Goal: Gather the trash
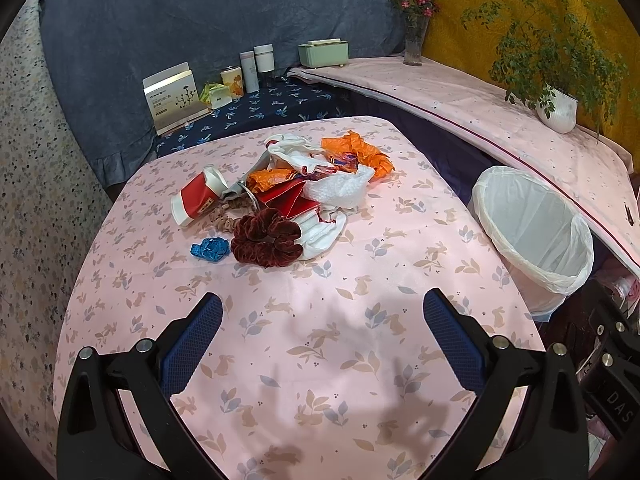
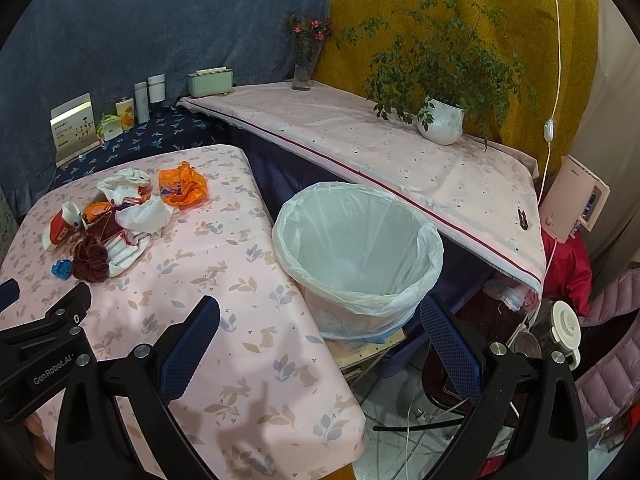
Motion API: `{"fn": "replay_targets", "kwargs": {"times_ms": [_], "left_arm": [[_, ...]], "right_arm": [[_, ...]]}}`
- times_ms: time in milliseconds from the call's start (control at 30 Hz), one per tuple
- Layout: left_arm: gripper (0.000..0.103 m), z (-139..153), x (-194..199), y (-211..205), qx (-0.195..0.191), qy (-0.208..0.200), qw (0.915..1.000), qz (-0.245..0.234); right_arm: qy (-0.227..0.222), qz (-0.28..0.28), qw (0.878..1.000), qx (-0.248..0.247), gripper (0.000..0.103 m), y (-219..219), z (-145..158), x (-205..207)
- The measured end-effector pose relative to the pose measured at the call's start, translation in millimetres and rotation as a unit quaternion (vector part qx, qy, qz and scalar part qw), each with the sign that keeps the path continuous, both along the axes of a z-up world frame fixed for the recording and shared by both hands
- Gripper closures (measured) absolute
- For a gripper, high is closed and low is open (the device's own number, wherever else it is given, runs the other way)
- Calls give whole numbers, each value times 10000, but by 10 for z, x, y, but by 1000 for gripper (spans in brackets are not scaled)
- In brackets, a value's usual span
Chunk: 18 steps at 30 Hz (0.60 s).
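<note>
A heap of trash (image 1: 288, 192) lies on the pink rabbit-print table (image 1: 320, 360): a red and white paper cup (image 1: 196, 200), orange wrappers (image 1: 360, 152), white tissue (image 1: 340, 190), a dark red scrunchie (image 1: 266, 238) and a small blue scrap (image 1: 210, 249). My left gripper (image 1: 322, 344) hovers open over the table's near part, well short of the heap. The same heap (image 2: 120, 216) shows at the left of the right wrist view. My right gripper (image 2: 320, 344) is open and empty, above the table's right edge and close to the white-lined bin (image 2: 356, 256).
The bin (image 1: 532, 232) stands on a low stool off the table's right side. Behind run a pink-covered shelf (image 2: 400, 160) with a potted plant (image 2: 440, 120) and a flower vase (image 2: 304, 64), and a dark blue shelf (image 1: 256, 112) with boxes and jars. Cables lie on the floor (image 2: 408, 432).
</note>
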<state>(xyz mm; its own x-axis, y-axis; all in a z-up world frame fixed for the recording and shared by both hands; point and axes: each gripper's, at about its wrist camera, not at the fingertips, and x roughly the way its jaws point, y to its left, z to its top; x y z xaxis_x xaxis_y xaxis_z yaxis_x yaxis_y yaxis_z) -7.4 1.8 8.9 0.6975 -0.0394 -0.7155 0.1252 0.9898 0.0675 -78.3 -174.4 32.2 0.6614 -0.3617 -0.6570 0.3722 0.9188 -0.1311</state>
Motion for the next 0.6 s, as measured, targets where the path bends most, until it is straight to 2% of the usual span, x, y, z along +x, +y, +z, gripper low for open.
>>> {"fn": "replay_targets", "kwargs": {"times_ms": [600], "left_arm": [[7, 58, 6, -75, -20, -21, 10000, -43]], "right_arm": [[-19, -10, 10000, -13, 7, 4, 2, -11]]}}
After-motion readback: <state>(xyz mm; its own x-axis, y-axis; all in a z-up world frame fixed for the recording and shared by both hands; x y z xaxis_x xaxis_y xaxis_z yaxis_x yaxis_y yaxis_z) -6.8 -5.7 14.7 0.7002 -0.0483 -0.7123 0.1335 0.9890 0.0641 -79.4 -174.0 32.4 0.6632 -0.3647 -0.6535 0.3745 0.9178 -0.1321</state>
